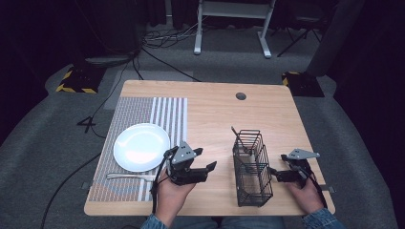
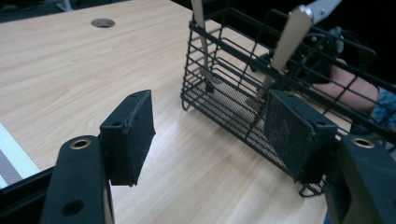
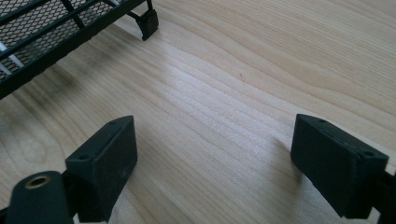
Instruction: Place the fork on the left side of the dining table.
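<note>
High view: the left gripper (image 1: 203,160) hovers with its fingers released and empty, just left of the wire caddy (image 1: 251,168); the right gripper (image 1: 278,174), also released, sits at the caddy's other side. Two utensils (image 2: 289,35) stand inside it, stiff, smooth metal, probably slippery; best pinched at the handle. One fork (image 1: 130,177), one plate (image 1: 142,146) and one striped mat (image 1: 143,119) lie behind the left fingers on the surface (image 1: 210,109)

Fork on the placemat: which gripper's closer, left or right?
Left. The left gripper hangs just right of the fork, jaws open and empty. The right gripper sits past the wire basket, at its far side.
</note>
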